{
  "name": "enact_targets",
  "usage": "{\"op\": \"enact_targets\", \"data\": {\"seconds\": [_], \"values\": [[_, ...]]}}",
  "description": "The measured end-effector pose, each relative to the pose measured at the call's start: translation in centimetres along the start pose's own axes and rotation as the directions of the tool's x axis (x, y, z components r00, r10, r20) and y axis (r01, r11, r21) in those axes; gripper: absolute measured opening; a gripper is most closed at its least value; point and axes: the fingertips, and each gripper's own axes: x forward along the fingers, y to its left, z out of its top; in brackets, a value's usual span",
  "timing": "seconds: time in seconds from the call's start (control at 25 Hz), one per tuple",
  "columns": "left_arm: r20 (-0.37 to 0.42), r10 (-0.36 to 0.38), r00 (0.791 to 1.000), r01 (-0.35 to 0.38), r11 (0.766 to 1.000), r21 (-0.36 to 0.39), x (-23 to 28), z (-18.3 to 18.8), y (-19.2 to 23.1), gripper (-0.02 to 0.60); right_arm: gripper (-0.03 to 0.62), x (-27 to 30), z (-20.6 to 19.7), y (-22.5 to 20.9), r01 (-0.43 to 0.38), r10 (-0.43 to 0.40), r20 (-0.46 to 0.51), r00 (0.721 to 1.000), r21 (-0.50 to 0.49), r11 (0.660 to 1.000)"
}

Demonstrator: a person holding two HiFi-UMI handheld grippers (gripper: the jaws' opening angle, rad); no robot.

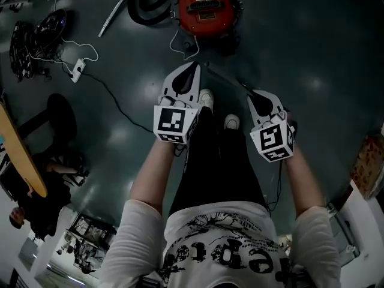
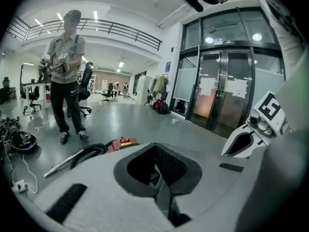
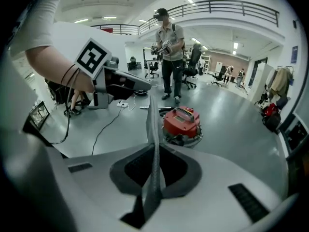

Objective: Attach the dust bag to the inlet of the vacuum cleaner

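Observation:
A round red vacuum cleaner [image 1: 206,5] stands on the dark floor ahead of my feet, with its black hose [image 1: 150,2] coiled at its left. It also shows in the left gripper view [image 2: 123,143] and the right gripper view [image 3: 181,122]. My right gripper [image 3: 153,151] is shut on a thin grey dust bag [image 3: 152,124], seen edge-on and rising from the jaws. My left gripper [image 2: 161,170] is shut, and nothing shows between its pads. In the head view both grippers, left [image 1: 183,80] and right [image 1: 255,98], hang side by side above my shoes, short of the vacuum.
A metal wand [image 1: 117,11] lies beside the hose. A white power strip [image 1: 77,69] with its cable and a heap of cables [image 1: 36,41] lie at the left. Another person [image 3: 169,47] stands beyond the vacuum. A wooden table edge [image 1: 21,155] is at the left and glass doors [image 2: 227,91] at the right.

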Motion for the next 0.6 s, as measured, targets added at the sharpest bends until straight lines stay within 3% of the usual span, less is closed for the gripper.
{"op": "enact_targets", "data": {"seconds": [0.12,0.28,0.6], "values": [[-0.005,-0.045,0.999,0.045,0.998,0.042,4.2,-2.9,1.6,0.003,0.021,4.8,-1.7,0.1,-0.023,0.023,0.001,1.0,-0.053,0.998],[0.01,-0.072,0.997,0.071,0.997,0.038,9.3,-6.1,3.5,0.003,0.021,10.6,-4.4,-0.2,-0.047,0.047,-0.003,0.999,-0.163,0.986],[0.074,-0.001,0.997,0.001,1.0,0.006,15.8,-9.3,7.8,0.003,0.021,17.7,-7.8,-1.5,-0.049,0.05,0.001,0.999,-0.237,0.97]]}}
